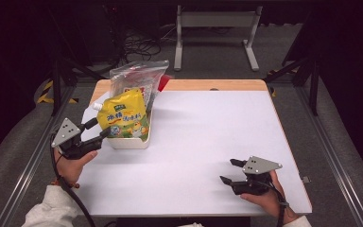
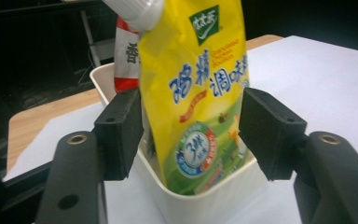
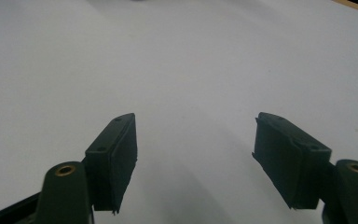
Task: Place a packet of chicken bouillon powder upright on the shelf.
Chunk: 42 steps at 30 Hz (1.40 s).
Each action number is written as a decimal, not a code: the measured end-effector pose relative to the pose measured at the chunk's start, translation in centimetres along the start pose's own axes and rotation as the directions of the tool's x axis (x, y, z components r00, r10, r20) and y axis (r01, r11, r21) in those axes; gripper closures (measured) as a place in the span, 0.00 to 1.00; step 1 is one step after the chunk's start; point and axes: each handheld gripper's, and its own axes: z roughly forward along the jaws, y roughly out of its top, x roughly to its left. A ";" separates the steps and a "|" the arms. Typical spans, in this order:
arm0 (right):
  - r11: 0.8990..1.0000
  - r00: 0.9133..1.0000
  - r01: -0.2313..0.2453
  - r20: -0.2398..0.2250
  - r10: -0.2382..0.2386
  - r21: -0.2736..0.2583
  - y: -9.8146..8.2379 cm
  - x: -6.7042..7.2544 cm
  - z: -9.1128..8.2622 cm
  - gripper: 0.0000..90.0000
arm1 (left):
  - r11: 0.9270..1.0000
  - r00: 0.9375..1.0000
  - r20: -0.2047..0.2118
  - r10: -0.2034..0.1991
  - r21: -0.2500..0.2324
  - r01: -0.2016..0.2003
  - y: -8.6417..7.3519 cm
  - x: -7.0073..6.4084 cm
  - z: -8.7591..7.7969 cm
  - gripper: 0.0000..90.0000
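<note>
High view: the worktop (image 1: 203,156), covered by a white sheet with bare wood showing along its far edge, takes up the middle of the scene. At its far left corner stands a clear plastic bag (image 1: 139,75) with red-printed packets inside, rising behind the other things. Just in front of it a yellow spouted pouch (image 1: 123,117) stands tilted in a white bin (image 1: 128,142); its white cap points toward the left edge, and its lower part sits inside the bin, leaning on the near wall.

The left tool (image 1: 99,128) is held at the near left of the bin, its jaws pointing at the pouch. In the left gripper view the jaws stand apart, one on each side of the pouch (image 2: 196,98), with a gap between each pad and the yellow film, so nothing is clamped; the bin's rim (image 2: 205,198) passes below them, and a red and white packet (image 2: 127,58) shows behind the pouch.

The right tool (image 1: 232,171) rests low at the near right of the worktop, well apart from the bin, held in the person's right hand (image 1: 264,198). In the right gripper view its jaws stand wide apart over bare white sheet (image 3: 191,70), with nothing between them.
</note>
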 end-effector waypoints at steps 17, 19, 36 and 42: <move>1.000 1.000 -0.018 0.021 0.018 -0.011 0.0 -0.3 -0.4 0.29 | 1.000 0.999 0.033 0.021 0.014 -0.022 -0.5 -2.8 -1.2 0.33; 1.000 1.000 -0.016 0.023 0.016 -0.013 0.0 -0.3 -0.5 0.29 | 0.999 0.999 0.032 0.026 0.019 -0.027 -0.5 -3.2 -1.1 0.30; 1.000 0.998 -0.018 0.064 0.020 -0.023 -0.1 -0.2 -1.3 0.29 | 0.997 0.990 0.122 0.068 0.036 -0.073 -1.0 -6.4 -0.2 0.26; 0.999 0.995 -0.023 0.094 0.027 -0.039 -0.2 -0.3 -1.8 0.28 | 0.995 0.982 0.174 0.076 0.045 -0.085 -1.6 -7.1 0.2 0.24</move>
